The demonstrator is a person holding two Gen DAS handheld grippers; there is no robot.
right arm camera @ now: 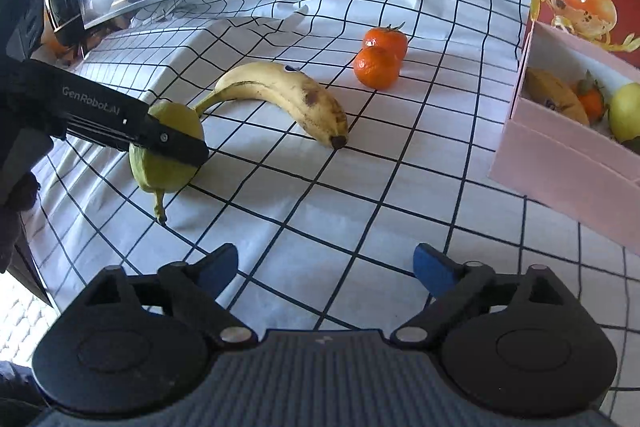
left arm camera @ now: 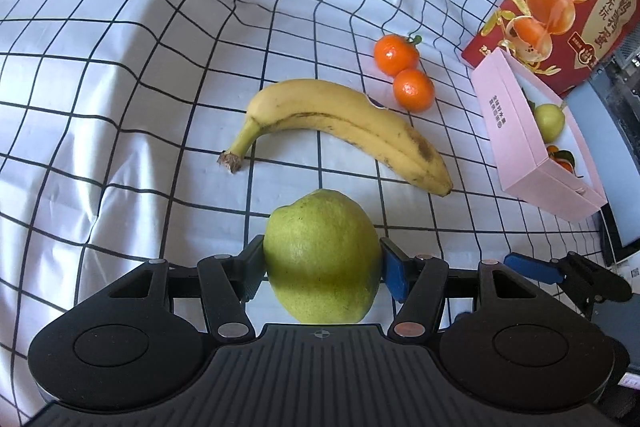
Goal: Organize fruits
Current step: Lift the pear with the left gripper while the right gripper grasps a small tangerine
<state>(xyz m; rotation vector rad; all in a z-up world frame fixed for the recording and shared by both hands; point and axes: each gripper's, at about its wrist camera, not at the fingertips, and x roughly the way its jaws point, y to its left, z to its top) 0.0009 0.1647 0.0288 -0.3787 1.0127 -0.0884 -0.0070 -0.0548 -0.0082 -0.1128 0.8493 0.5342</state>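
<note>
Squarely between left claw (left arm camera: 322, 265) pads: pear (left arm camera: 322, 259)

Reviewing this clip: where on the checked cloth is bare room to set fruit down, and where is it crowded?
Bare cloth lies left of the banana, and between the right gripper and the pink box. It is crowded around the two tangerines by the banana, and inside the box. The left gripper straddles the pear.

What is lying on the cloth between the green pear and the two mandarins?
The banana lies between the pear and the mandarins. The left wrist view shows it best; the right wrist view confirms it.
</note>
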